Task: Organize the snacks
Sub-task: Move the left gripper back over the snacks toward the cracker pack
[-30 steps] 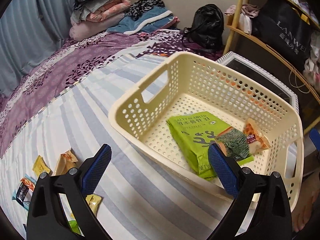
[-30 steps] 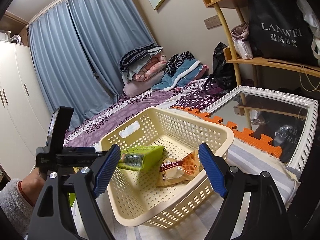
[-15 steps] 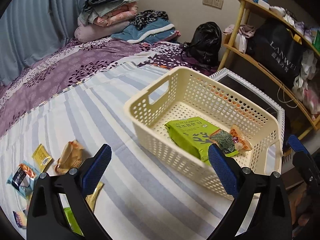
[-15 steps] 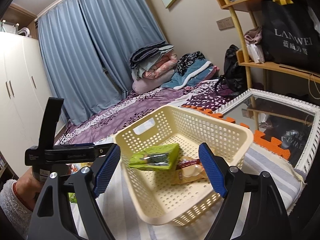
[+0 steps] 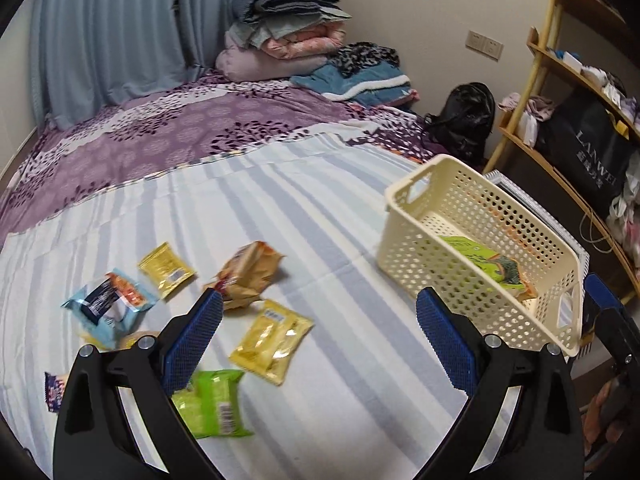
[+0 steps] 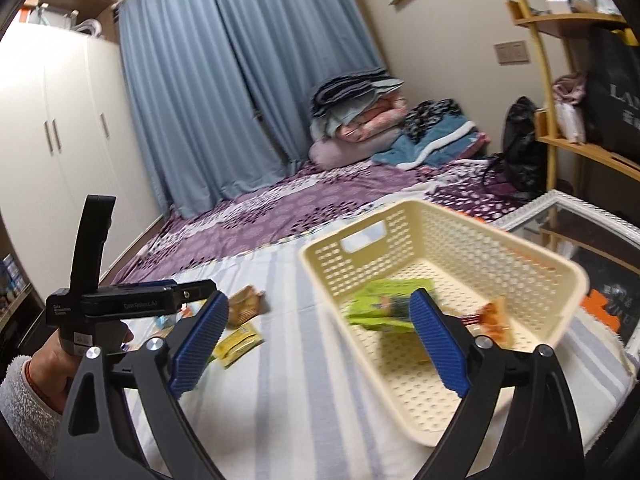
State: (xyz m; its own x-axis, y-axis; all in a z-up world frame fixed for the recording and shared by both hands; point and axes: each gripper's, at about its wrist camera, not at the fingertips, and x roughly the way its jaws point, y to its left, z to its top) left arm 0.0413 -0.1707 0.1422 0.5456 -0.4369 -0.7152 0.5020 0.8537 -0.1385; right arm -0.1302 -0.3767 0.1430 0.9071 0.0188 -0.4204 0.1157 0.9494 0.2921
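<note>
Lying on a blue-and-white striped sheet (image 5: 304, 208), the cream perforated basket (image 5: 412, 256) sits toward the right side of the bed, with a white-framed mirror (image 6: 576, 208) just beyond it. Inside the basket a green seaweed packet (image 5: 472, 254) lies flat on the floor, a small dark green packet (image 5: 510, 270) on top of it and an orange snack packet (image 6: 494, 320) beside them toward the near end. The left gripper (image 5: 320, 338) hangs above the sheet with its blue-padded jaws wide apart and nothing between them. Under and around it the loose snacks are scattered well apart from the basket: a tan crumpled packet (image 5: 248, 272), a yellow sachet (image 5: 272, 340) just nearer, a smaller yellow sachet (image 5: 166, 270), a light blue packet (image 5: 108, 304) and a green packet (image 5: 216, 404) close to the left jaw. The right gripper (image 6: 320, 340) is empty too; its jaws have just been opening and stand wide, framing the near left corner of the basket without touching it. In the right wrist view the person's hand (image 6: 60, 364), in a fleecy white sleeve (image 6: 22, 412), grasps the handle of the left tool. Folded blankets (image 5: 288, 36) are piled at the far end on the purple floral bedspread (image 5: 180, 136).
</note>
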